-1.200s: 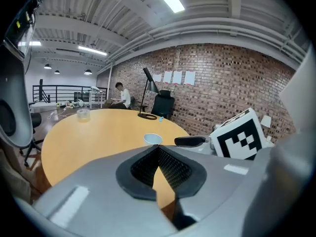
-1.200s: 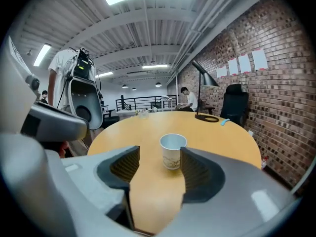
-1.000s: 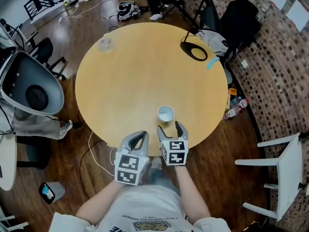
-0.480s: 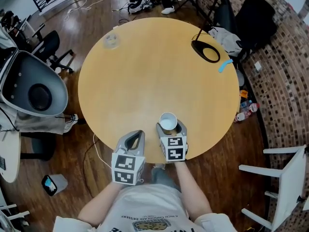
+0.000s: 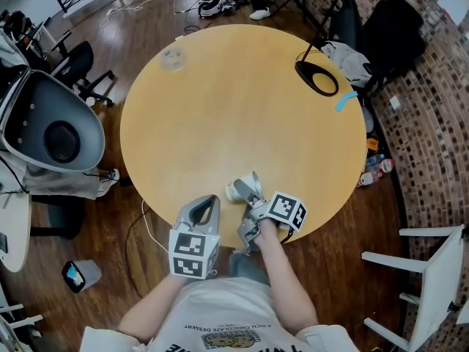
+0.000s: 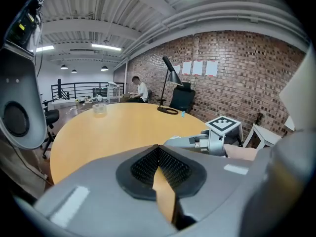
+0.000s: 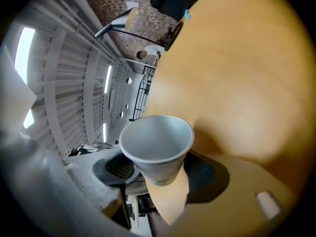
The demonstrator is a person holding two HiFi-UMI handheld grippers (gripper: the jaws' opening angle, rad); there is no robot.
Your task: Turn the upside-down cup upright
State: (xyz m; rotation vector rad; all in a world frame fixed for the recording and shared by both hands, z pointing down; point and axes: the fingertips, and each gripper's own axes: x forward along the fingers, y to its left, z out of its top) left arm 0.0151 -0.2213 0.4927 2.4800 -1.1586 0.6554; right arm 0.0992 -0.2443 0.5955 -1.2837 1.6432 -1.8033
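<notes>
The round table has all the action at its near edge. At that edge, on the left, the left gripper hangs idle, its jaws pressed together on nothing. Beside it, over the table's near rim, the right gripper is rolled sideways and clenched on the base end of the paper cup. The cup is tilted and seemingly clear of the tabletop. The flip looks roughly half done. Next, the roll should finish until the mouth faces up, then the base goes flat on the table and the jaws release.

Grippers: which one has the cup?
The right gripper: its jaws clamp the white paper cup, tipped sideways above the table. The left gripper is shut on nothing.
</notes>
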